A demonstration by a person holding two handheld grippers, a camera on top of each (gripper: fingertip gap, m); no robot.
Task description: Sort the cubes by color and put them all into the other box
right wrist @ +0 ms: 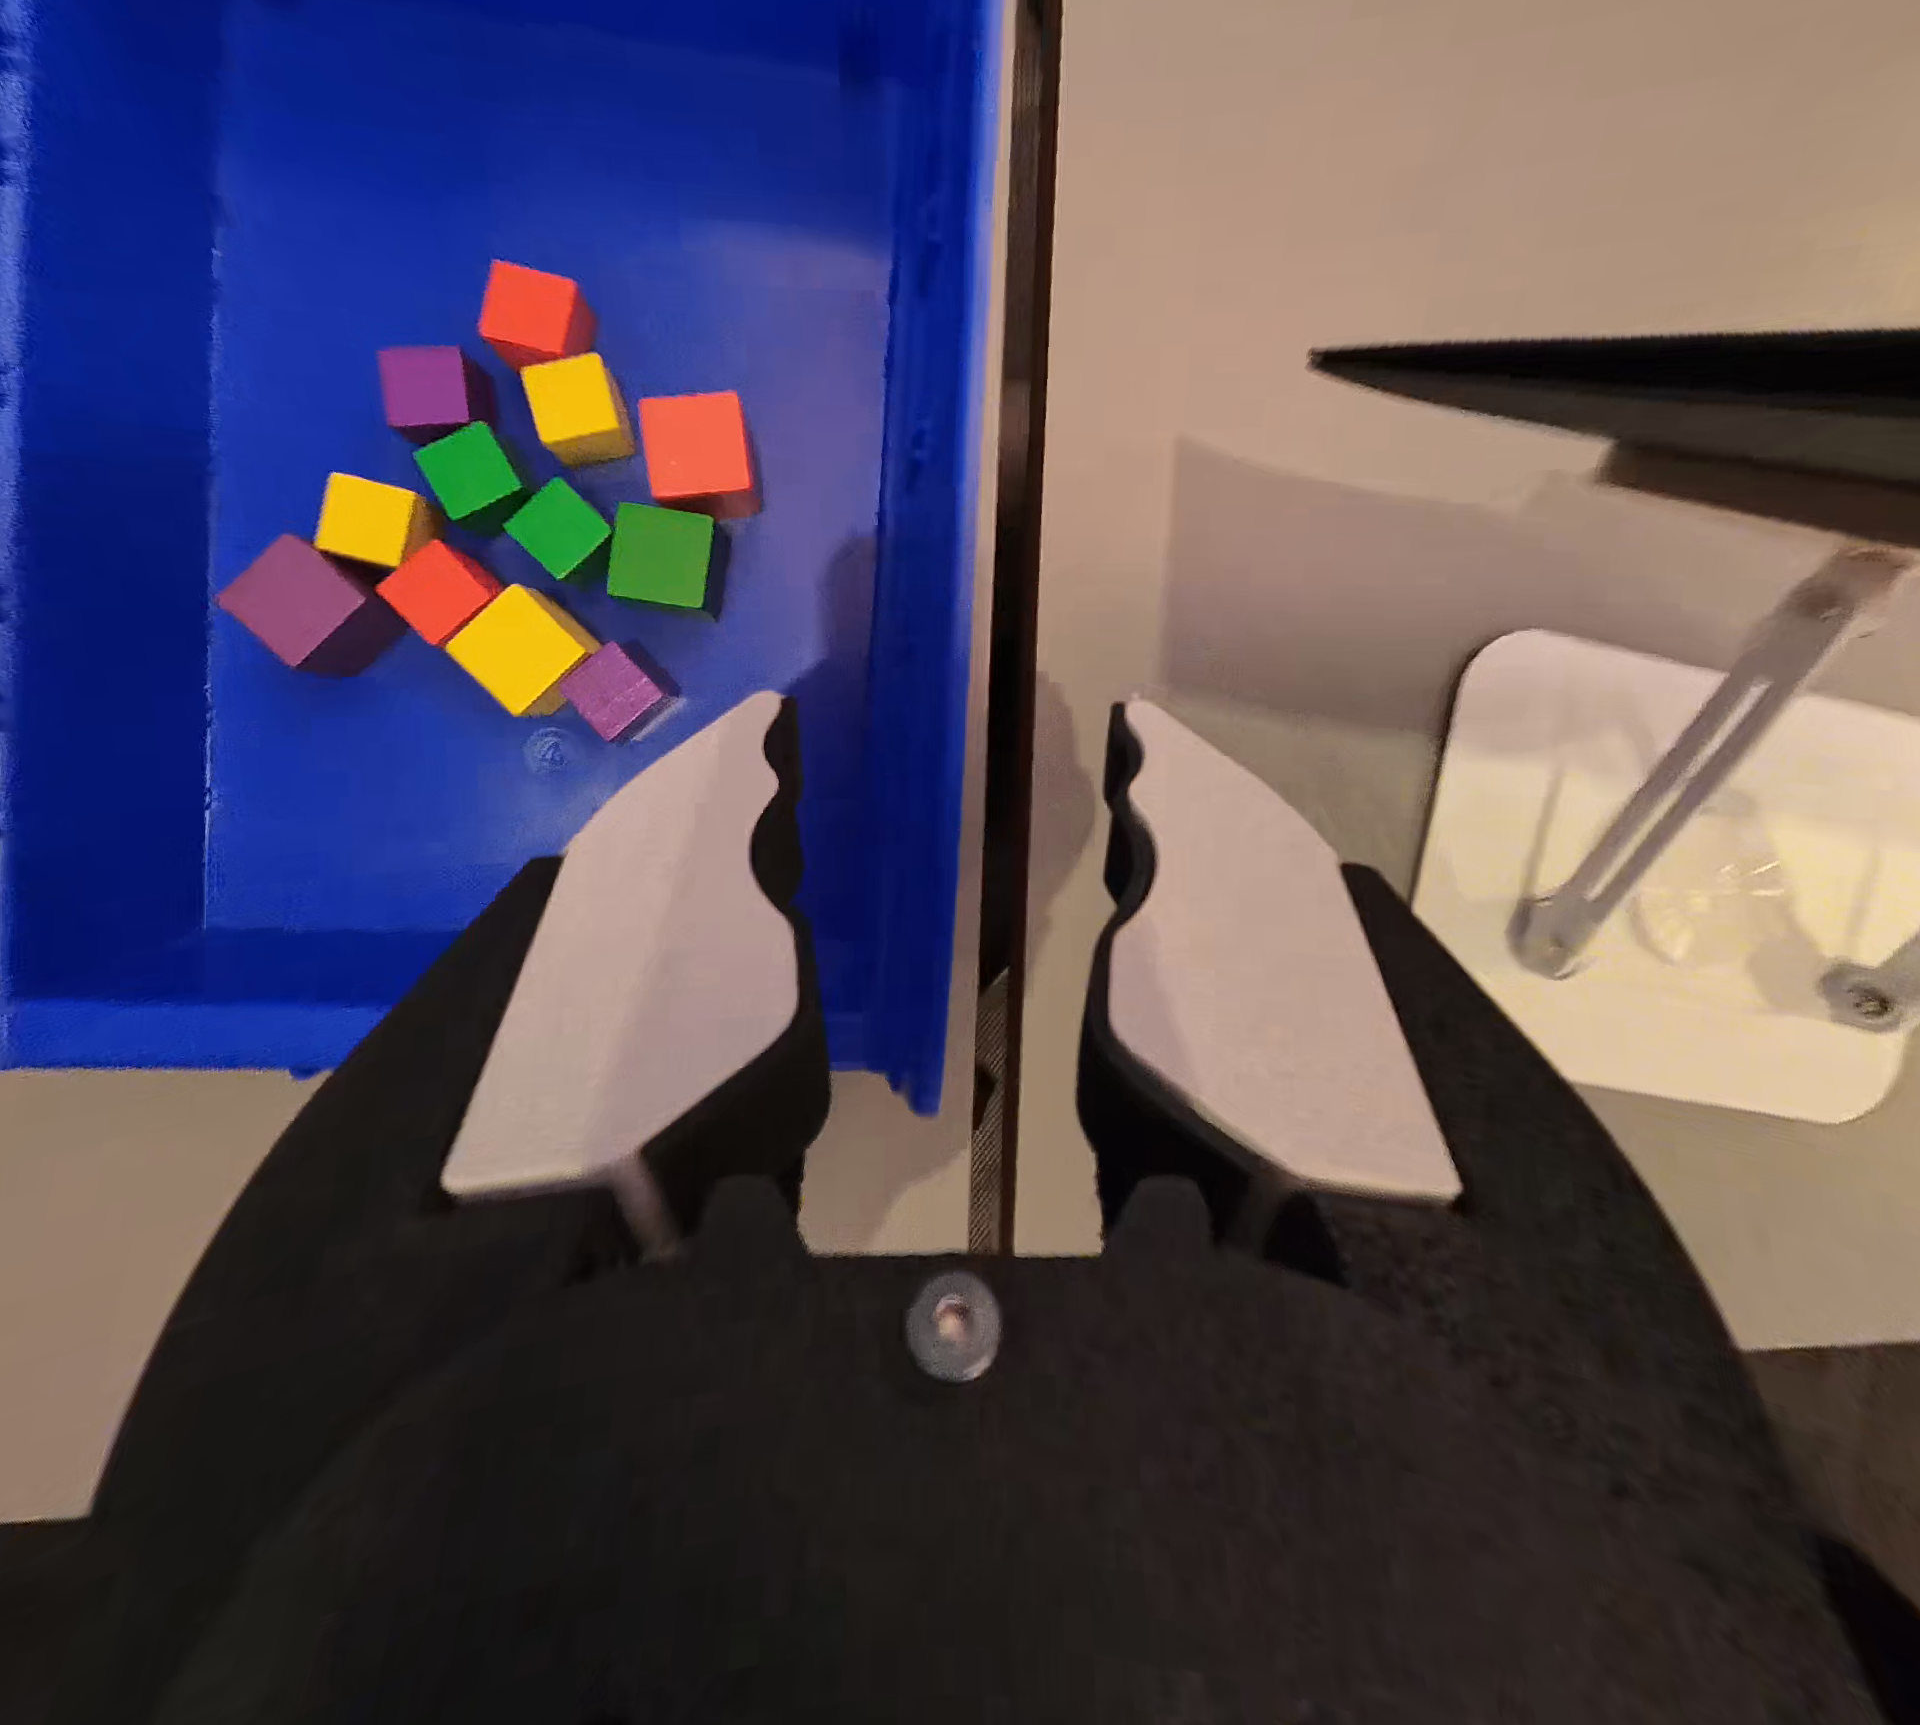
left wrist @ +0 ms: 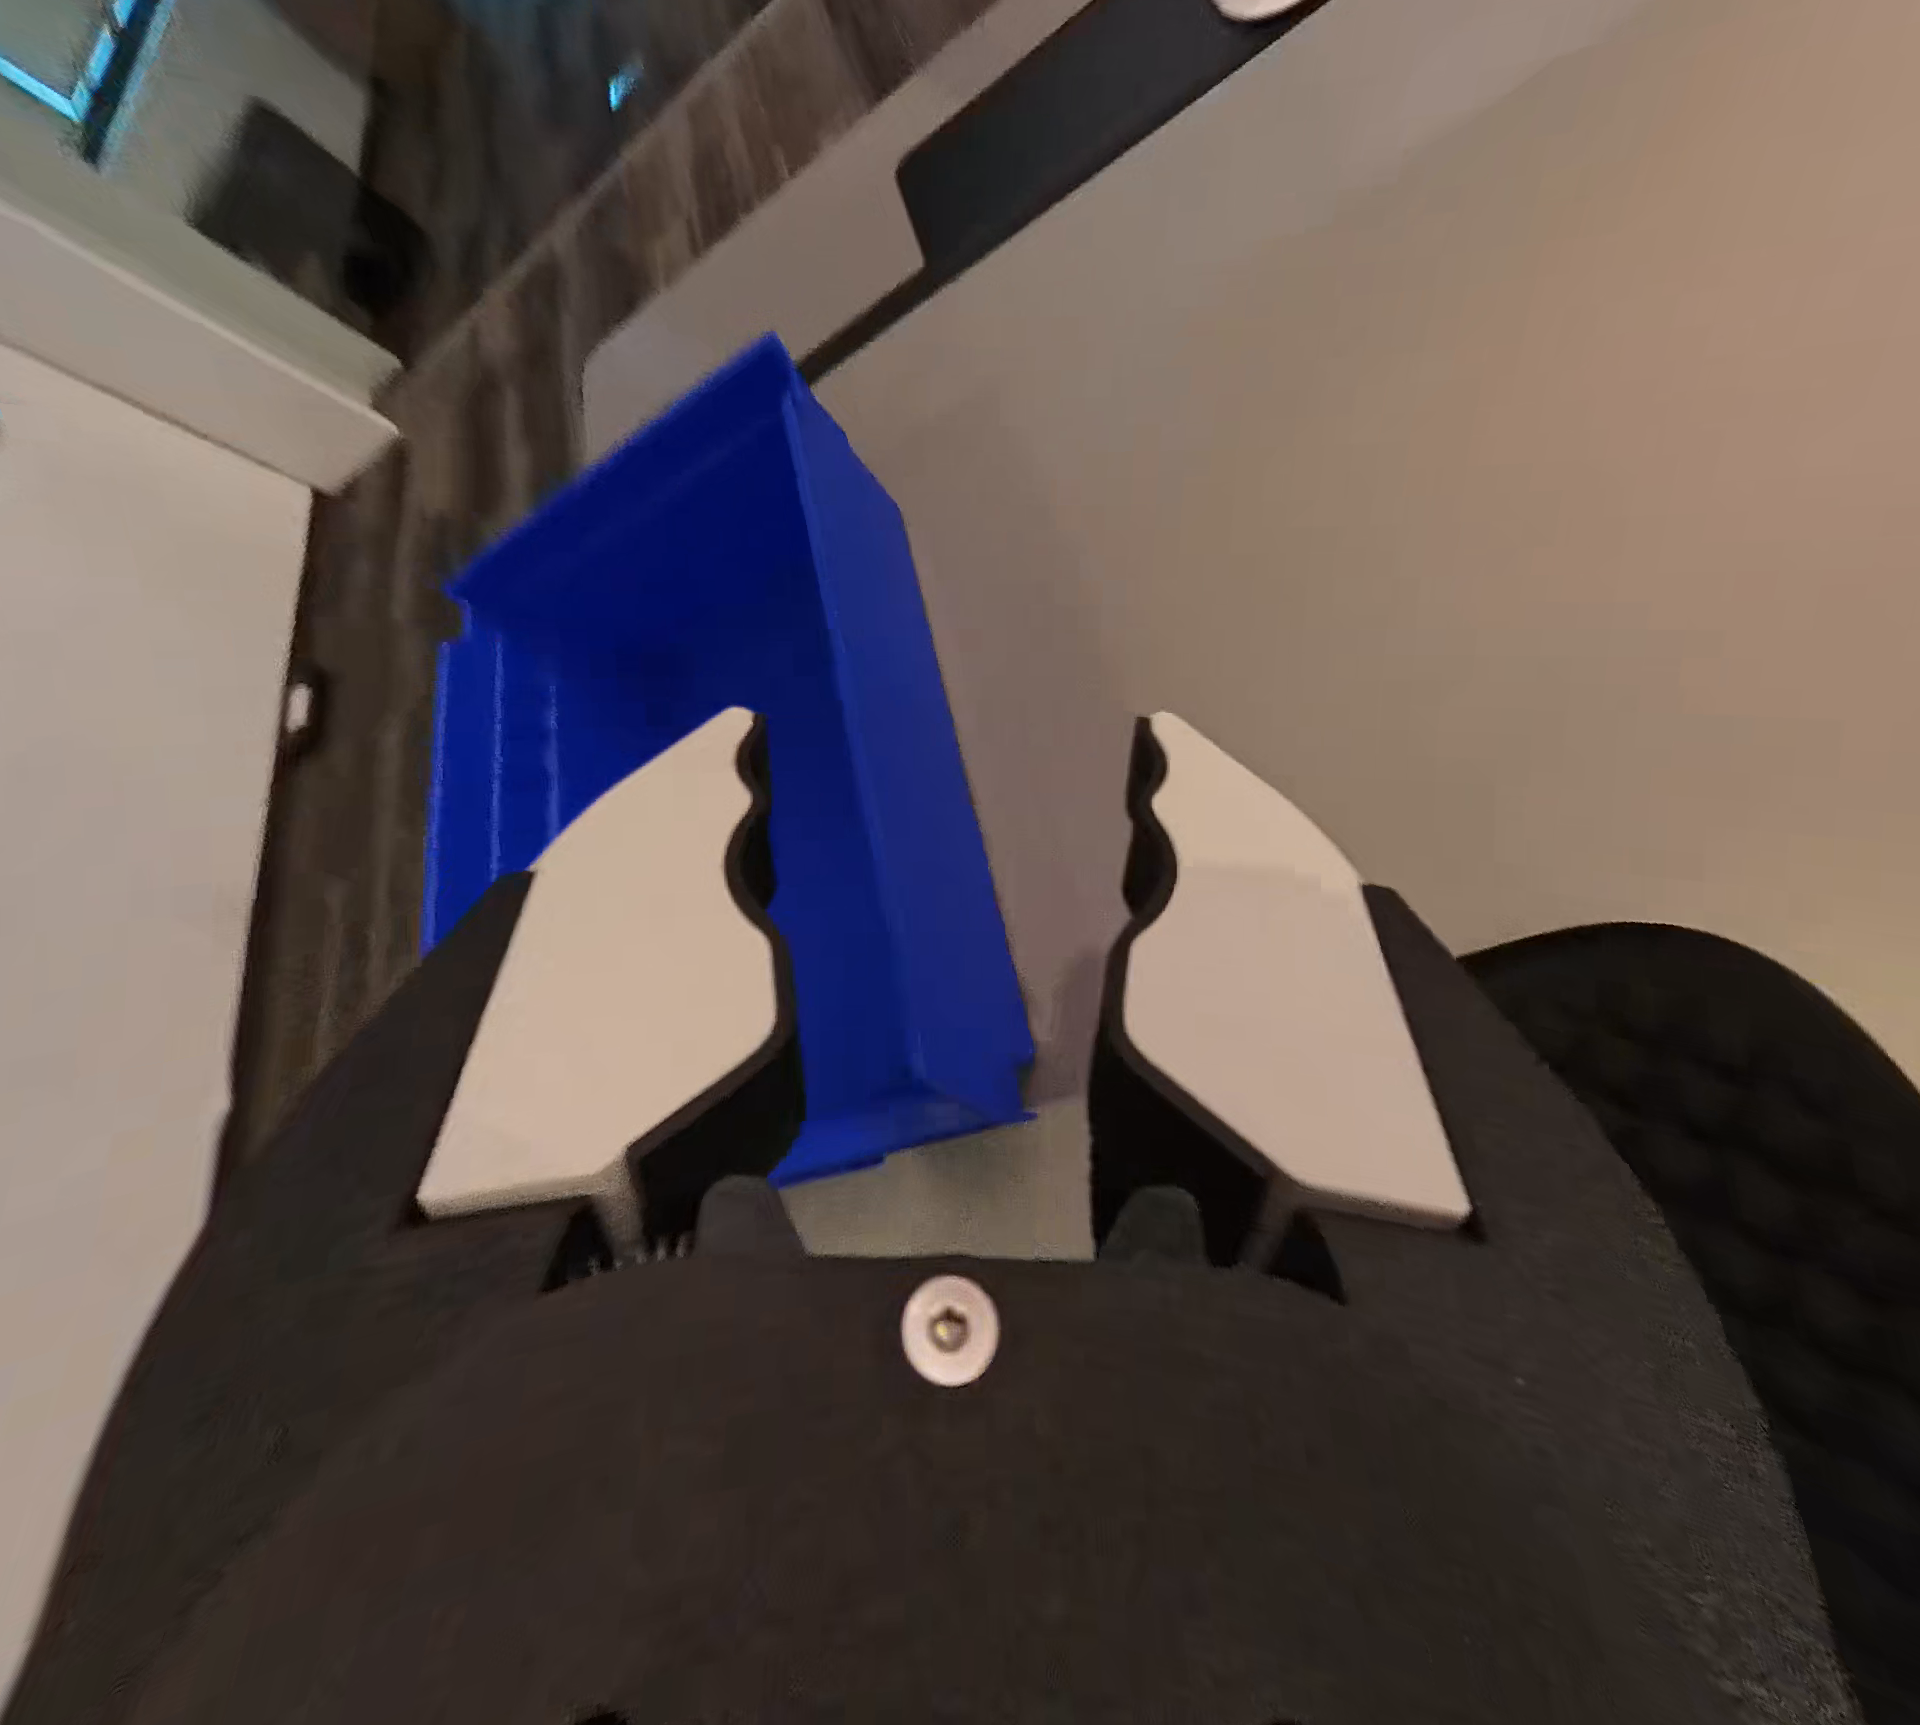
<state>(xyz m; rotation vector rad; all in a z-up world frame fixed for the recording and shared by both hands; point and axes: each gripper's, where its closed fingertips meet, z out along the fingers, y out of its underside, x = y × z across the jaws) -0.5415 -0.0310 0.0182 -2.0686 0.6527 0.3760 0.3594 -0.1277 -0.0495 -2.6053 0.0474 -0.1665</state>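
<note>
Right gripper [right wrist: 951, 719] empty, fingers [right wrist: 665, 927] spread apart, hovering above the near right corner of the blue box of cubes [right wrist: 940, 532], one finger over the box floor and the other out past the wall over the pale counter [right wrist: 1351, 117]. Cubes [right wrist: 520, 512] heaped in one tight mixed cluster on the floor of that box: red, yellow, green and purple, many touching or wedged corner to corner. Left gripper [left wrist: 951, 730] likewise empty, fingers [left wrist: 644, 927] wide apart, poised near a second blue box [left wrist: 852, 740] that looks bare inside, as far as visible; both views motion-blurred. Sorting not yet begun, by the look of it. Likely trouble: closing on one cube and dragging or pinching a neighbour of another colour, given the packed heap; clipping the box wall on descent from this straddling position and shoving the box along the counter; a slanted grasp on a tilted cube, then a slip and drop short of the second box. Monitor stand base [right wrist: 1662, 896] close on the right, a possible snag in a wide swing.
</note>
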